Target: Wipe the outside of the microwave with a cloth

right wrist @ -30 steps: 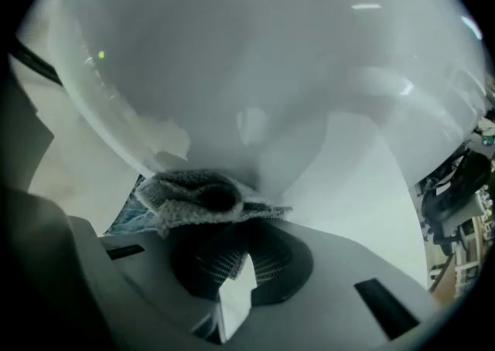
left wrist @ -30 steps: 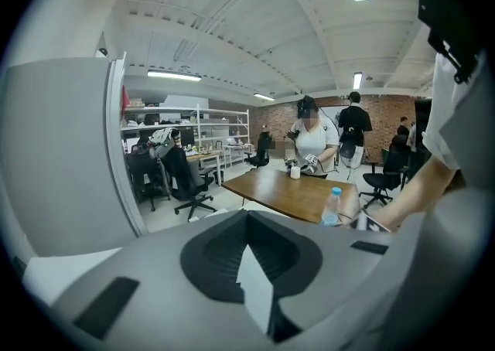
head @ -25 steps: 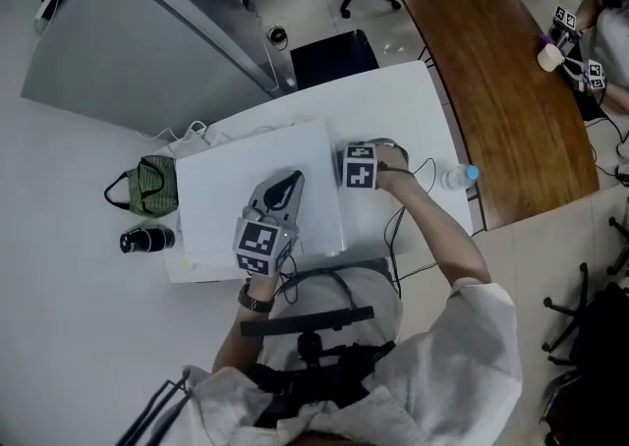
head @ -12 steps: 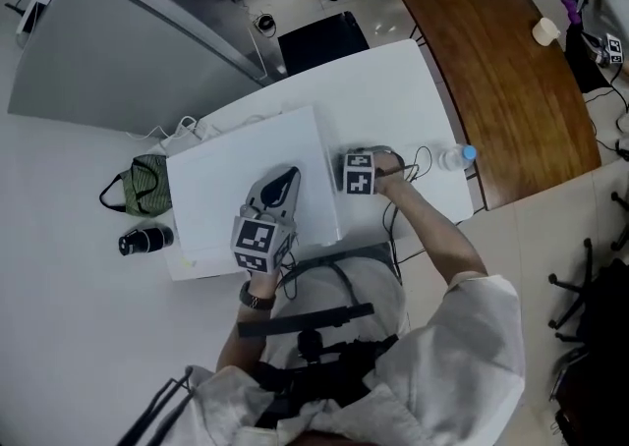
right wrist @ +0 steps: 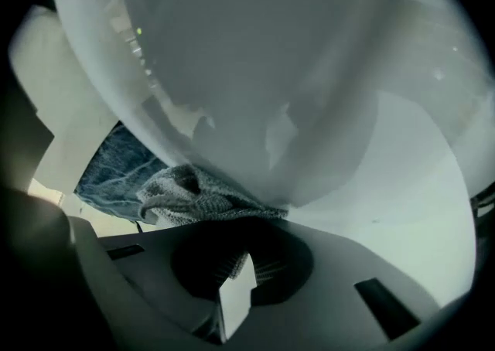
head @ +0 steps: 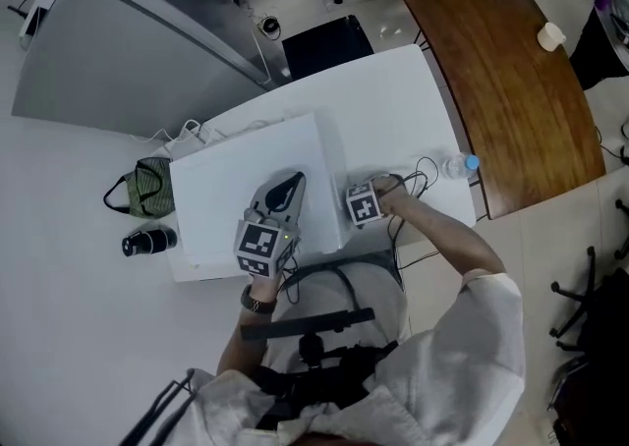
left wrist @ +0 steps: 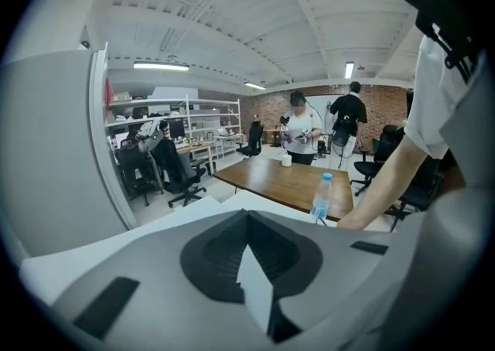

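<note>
As the right tongs (right wrist: 238, 224) clamp a cloth (right wrist: 189, 193) against the microwave's (head: 246, 179) right side to wipe it, the left tongs (head: 285, 187), closed and empty, rest on its top, apparently steadying it on the counter (head: 413, 100).

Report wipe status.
Left hand-held gripper shut, on white boxy microwave top. Right hand-held gripper shut on grey woven cloth against its side. Black cables nearby.
</note>
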A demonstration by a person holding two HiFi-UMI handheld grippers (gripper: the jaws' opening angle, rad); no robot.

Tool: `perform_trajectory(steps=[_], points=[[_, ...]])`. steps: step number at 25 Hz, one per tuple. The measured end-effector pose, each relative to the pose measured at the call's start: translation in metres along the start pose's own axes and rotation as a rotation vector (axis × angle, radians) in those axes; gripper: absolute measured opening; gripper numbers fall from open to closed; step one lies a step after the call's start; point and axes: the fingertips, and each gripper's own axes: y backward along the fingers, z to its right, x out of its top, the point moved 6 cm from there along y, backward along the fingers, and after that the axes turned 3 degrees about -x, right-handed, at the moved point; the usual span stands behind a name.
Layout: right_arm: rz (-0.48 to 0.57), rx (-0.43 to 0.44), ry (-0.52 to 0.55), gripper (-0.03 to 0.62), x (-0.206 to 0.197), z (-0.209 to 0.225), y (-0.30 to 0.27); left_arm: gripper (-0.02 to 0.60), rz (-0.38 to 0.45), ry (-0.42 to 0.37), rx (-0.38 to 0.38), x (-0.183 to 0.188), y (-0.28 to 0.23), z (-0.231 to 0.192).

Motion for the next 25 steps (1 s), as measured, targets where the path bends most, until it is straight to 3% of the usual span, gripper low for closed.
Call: perform_trajectory(steps=[6, 9, 11, 14, 19, 23, 25], points=[[0.067, -0.335, -0.210, 0.017, -0.018, 0.156, 0.062, 0.023, -0.037, 0.031, 0.077, -0.014, 0.017, -0.008], [0.156, -0.475, -0.294, 0.018, -0.008, 0.186, 0.103, 0.023, -0.037, 0.059, 0.112, -0.023, 0.035, -0.014], [0.232, -0.550, -0.354, 0.017, 0.004, 0.182, 0.131, 0.023, -0.034, 0.079, 0.126, -0.030, 0.047, -0.018], [0.312, -0.659, -0.415, 0.017, 0.027, 0.146, 0.168, 0.023, -0.008, 0.098, 0.116, -0.038, 0.065, -0.019], [0.366, -0.774, -0.468, 0.017, 0.072, 0.034, 0.186, 0.023, 0.047, 0.097, 0.049, -0.054, 0.117, -0.001], [0.438, -0.930, -0.622, 0.017, 0.106, -0.057, 0.199, 0.023, 0.110, 0.077, -0.019, -0.083, 0.176, 0.014], [0.536, -0.985, -0.720, 0.017, 0.133, -0.104, 0.205, 0.023, 0.132, 0.076, -0.046, -0.107, 0.214, 0.021]])
